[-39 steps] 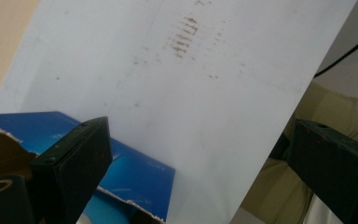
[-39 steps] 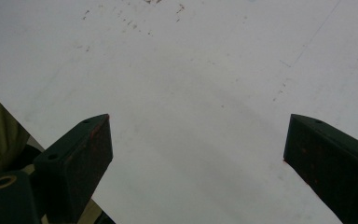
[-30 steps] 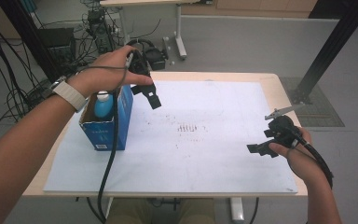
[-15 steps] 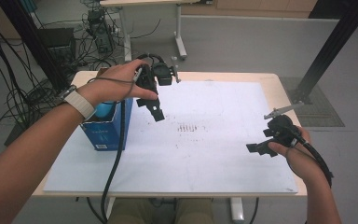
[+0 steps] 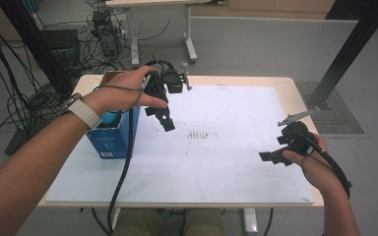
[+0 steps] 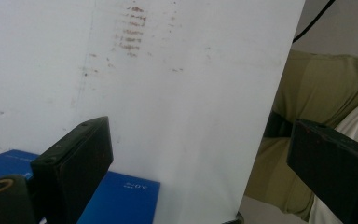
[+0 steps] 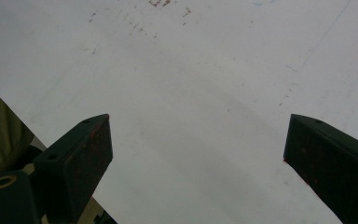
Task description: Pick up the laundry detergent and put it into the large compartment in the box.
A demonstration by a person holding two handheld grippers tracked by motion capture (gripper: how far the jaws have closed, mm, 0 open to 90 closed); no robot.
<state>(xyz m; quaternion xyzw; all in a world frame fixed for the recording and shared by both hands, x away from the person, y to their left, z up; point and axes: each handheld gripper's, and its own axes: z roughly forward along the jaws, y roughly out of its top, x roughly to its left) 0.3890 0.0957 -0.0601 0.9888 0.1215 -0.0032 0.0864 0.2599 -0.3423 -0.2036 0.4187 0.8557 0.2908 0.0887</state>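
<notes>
An open-topped blue box [image 5: 109,139] stands on the left part of the white sheet [image 5: 216,162], with a light-blue object [image 5: 111,118] showing in its top. My left gripper [image 5: 164,119] hangs just right of the box, over the sheet, jaws pointing down. In the left gripper view it [image 6: 198,135] is open with nothing between the jaws, and the box's blue face [image 6: 121,198] lies at the lower left. My right gripper [image 5: 274,152] rests low near the sheet's right edge. In the right gripper view it [image 7: 196,123] is open over bare sheet.
The sheet covers most of a wooden table [image 5: 295,93]. Faint brown smudges [image 5: 200,134] mark its middle. Cables and equipment [image 5: 54,44] crowd the floor at back left, and a black post [image 5: 347,49] stands at back right. The person's trousers [image 6: 321,93] show past the sheet's near edge.
My left gripper has moved right, from above the blue box out over the sheet beside it. The right gripper has stayed where it was.
</notes>
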